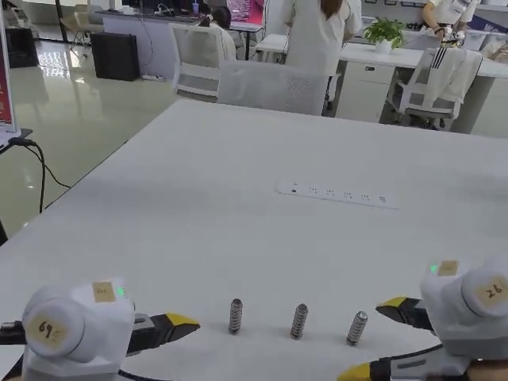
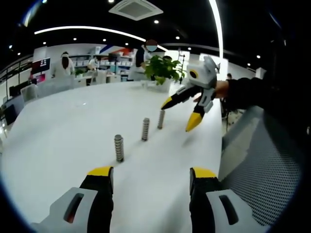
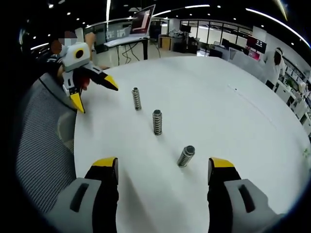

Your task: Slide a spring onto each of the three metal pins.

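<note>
Tabletop (image 1: 238,198): broad, white, matte, smooth surface with a soft sheen towards the far edge. Left spring (image 1: 236,316): tight helical coil of grey metal, cylindrical, standing upright near the front edge of the tabletop. Middle spring (image 1: 298,321): same ribbed coil, upright, just right of the first and in line with it. Right spring (image 1: 357,328): same coil, tilted, top leaning rightwards, ending in a smooth rounded metal cap; whether this is a pin's end cannot be told, and the coils hide any pin inside the other two. The three springs form one short row, each apart from its neighbours. Left gripper (image 2: 150,172): white moulded plastic body, black tapered jaws with yellow tips; jaws stand well apart over bare tabletop, to the left of the row and clear of the left spring. Right gripper (image 3: 165,162): same build, rounded white housing, yellow-tipped black jaws; jaws spread wide, the right spring near them but untouched, standing ahead of the gap in the right gripper view. Power strip (image 1: 336,194): flat white oblong lying mid-tabletop, well beyond the springs, with a line of small dark marks. Mesh chair (image 1: 274,87): pale grey woven-mesh back at the far edge. Potted plant (image 1: 384,32): green leaves, on a desk in the background.
</note>
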A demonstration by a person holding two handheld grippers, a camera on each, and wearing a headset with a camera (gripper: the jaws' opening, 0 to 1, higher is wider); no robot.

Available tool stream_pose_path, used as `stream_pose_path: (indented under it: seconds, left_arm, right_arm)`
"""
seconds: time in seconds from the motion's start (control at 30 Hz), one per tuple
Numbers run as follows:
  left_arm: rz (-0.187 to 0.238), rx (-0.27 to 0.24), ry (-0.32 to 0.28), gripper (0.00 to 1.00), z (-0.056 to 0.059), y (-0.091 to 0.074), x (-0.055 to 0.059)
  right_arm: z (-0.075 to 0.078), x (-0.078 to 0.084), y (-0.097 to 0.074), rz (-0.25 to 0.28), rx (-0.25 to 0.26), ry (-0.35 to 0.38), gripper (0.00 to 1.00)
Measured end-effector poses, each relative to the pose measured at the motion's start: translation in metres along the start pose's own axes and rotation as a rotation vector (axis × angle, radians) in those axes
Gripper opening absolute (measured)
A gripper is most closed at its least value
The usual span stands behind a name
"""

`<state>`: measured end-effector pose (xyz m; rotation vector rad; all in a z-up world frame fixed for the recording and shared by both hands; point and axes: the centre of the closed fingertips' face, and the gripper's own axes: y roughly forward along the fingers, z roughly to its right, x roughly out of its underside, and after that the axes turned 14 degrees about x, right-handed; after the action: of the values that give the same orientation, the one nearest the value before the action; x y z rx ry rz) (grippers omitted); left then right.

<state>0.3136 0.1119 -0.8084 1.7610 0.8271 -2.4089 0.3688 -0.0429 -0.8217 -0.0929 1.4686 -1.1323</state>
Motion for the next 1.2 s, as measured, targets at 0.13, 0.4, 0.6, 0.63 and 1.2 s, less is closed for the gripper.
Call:
stream_pose_path:
  seconds: [0.13,0.4,0.6,0.63,1.2]
  left_arm:
    - [0.001,-0.004,-0.003,0.59,-0.001,-0.001,0.000]
    - [0.004,-0.011,-0.009,0.60,-0.001,-0.001,0.001]
    - [0.013,-0.017,-0.011,0.61,-0.003,-0.002,0.000]
    - [0.014,-0.017,-0.011,0.61,-0.003,-0.002,0.000]
    - [0.012,-0.023,-0.014,0.61,-0.003,-0.002,0.002]
  right_arm:
    - [-0.004,0.006,-0.004,0.005,0.008,0.026,0.75]
    - [-0.005,0.007,-0.008,0.029,0.032,0.065,0.75]
    - [-0.007,0.006,-0.010,0.045,0.046,0.092,0.75]
    - [-0.009,0.007,-0.010,0.042,0.045,0.091,0.75]
    - [-0.014,0.011,-0.009,0.039,0.047,0.091,0.75]
